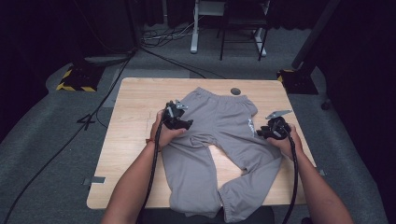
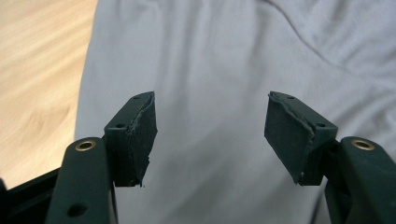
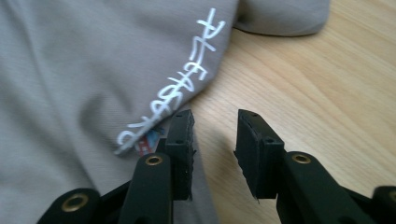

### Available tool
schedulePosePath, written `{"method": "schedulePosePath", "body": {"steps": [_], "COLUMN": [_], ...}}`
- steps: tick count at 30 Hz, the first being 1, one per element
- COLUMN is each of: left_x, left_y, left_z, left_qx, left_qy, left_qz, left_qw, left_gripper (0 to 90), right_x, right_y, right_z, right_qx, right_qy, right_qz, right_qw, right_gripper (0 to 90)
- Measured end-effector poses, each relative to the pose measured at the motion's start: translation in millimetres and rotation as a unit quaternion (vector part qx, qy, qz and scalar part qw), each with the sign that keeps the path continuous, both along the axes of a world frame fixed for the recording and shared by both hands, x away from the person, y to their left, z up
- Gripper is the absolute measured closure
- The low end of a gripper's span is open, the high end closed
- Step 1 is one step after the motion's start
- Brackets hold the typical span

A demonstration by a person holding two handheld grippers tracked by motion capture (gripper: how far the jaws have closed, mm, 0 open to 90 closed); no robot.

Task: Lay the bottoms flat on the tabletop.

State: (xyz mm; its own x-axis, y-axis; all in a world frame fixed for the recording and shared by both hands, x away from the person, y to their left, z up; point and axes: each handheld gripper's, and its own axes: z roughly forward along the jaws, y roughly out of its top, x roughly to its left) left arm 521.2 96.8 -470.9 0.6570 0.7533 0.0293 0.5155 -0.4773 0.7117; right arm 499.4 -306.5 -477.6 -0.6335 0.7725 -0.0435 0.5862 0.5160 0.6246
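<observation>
Grey trousers [image 1: 219, 140] lie flat mid-desk [image 1: 135, 121], waistband toward the far edge, cuffs hanging over the near edge. Left tongs [image 2: 210, 133] gape wide above the cloth, holding nothing. Right tongs [image 3: 215, 149] stand partly open, empty, at the trousers' right edge by the white lettering [image 3: 177, 88]. A shallow bite there could slip off, or catch just one layer.

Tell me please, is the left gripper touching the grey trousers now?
Cannot tell. In the left gripper view, the left gripper has its jaws wide open over the grey trousers, but no gap or contact shows plainly.
</observation>
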Motion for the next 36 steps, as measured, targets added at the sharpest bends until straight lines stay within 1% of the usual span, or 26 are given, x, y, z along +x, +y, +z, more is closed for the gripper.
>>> {"method": "schedulePosePath", "body": {"steps": [2,3,4,5,7,8,9,11,12,13,16,17,18,19,20,21,22,23,26,28,29,31,33,34,35,36], "left_x": [6.8,8.9,10.3,12.0,14.8,16.0,16.9,18.5,18.8,19.0,16.9,16.1,15.9,15.5,15.1,15.0,14.6,14.5,14.7,14.6,14.3,13.9,12.9,11.4,9.4,6.1], "left_y": [-8.5,-11.4,-13.0,-14.4,-14.3,-13.3,-10.9,-4.8,-2.3,1.2,5.9,7.1,7.8,8.3,8.9,10.2,10.7,11.5,13.3,15.4,16.1,16.6,14.3,12.1,10.7,10.5], "left_z": [-5.9,-9.0,-11.2,-14.6,-19.2,-21.3,-21.8,-23.2,-23.2,-24.2,-24.2,-23.2,-22.7,-22.4,-22.1,-22.0,-22.3,-21.9,-21.1,-21.3,-21.1,-21.3,-21.1,-20.5,-20.1,-18.3], "left_qx": [0.009,0.016,0.022,0.023,0.029,0.027,0.018,0.005,0.004,-0.004,-0.006,-0.008,-0.006,-0.006,-0.008,-0.007,-0.012,-0.01,-0.006,-0.015,-0.015,-0.022,-0.018,-0.007,-0.007,-0.016], "left_qy": [0.01,0.013,0.016,0.017,0.025,0.03,0.032,0.038,0.042,0.041,0.035,0.037,0.037,0.037,0.04,0.041,0.042,0.044,0.045,0.05,0.051,0.055,0.052,0.044,0.037,0.032], "left_qz": [0.008,0.01,0.012,0.014,0.02,0.023,0.026,0.032,0.032,0.036,0.03,0.024,0.022,0.022,0.022,0.019,0.02,0.022,0.036,0.043,0.047,0.054,0.058,0.065,0.064,0.047], "left_qw": [0.9999,0.9997,0.9996,0.9995,0.9991,0.9989,0.999,0.9987,0.9986,0.9985,0.9989,0.999,0.9991,0.999,0.9989,0.999,0.9988,0.9987,0.9983,0.9977,0.9975,0.9968,0.9968,0.9969,0.9972,0.9982], "left_gripper": [34.7,34.7,34.8,34.8,34.8,35.1,34.9,35.7,35.7,35.9,44.6,50.0,62.6,68.3,77.5,81.5,86.4,87.2,87.8,87.7,87.7,87.7,86.7,81.6,72.6,64.3], "right_x": [-0.9,-1.1,-1.9,-2.3,-3.5,-3.6,-3.7,-2.7,-2.3,-2.4,-2.7,-3.0,-3.7,-3.9,-3.7,-3.8,-3.7,-3.3,-2.1,-2.4,-2.9,-4.2,-4.3,-3.7,-3.3,-3.5], "right_y": [0.4,-1.7,-3.6,-4.6,-3.3,-2.6,-1.4,0.6,1.1,1.1,1.1,1.2,1.8,2.0,1.6,0.9,-0.8,-3.9,-18.4,-28.9,-32.1,-35.0,-31.6,-28.6,-24.8,-21.6], "right_z": [-0.2,2.5,5.4,6.7,6.1,4.4,2.3,-3.0,-4.3,-4.9,-5.0,-5.2,-5.1,-4.6,-4.1,-3.8,-3.1,-3.1,-2.3,0.1,0.9,2.8,2.3,1.2,-0.2,-0.1], "right_qx": [-0.005,0.007,0.023,0.026,0.017,0.018,0.014,0.001,0.001,0.002,0.007,0.009,0.008,0.006,0.0,-0.004,-0.016,-0.021,-0.034,-0.029,-0.033,-0.033,-0.042,-0.046,-0.051,-0.056], "right_qy": [-0.004,-0.011,-0.013,-0.016,-0.013,-0.009,-0.006,0.0,0.003,0.002,0.01,0.011,0.013,0.014,0.013,0.012,0.008,0.003,-0.006,-0.008,-0.009,-0.009,-0.002,0.004,0.01,-0.001], "right_qz": [0.001,-0.001,-0.003,0.0,0.006,0.009,0.012,0.012,0.013,0.015,0.023,0.027,0.028,0.027,0.025,0.021,0.009,-0.005,-0.042,-0.068,-0.078,-0.095,-0.102,-0.099,-0.094,-0.094], "right_qw": [1.0,0.9999,0.9996,0.9995,0.9997,0.9998,0.9998,0.9999,0.9999,0.9999,0.9997,0.9995,0.9995,0.9995,0.9996,0.9997,0.9998,0.9998,0.9985,0.9973,0.9963,0.9949,0.9939,0.994,0.9942,0.9939], "right_gripper": [67.4,67.5,68.2,68.3,68.1,68.0,68.1,69.0,69.9,71.6,83.8,89.6,90.0,90.0,90.0,90.0,90.0,90.0,90.0,90.0,90.0,90.0,90.0,90.0,87.7,76.1]}}
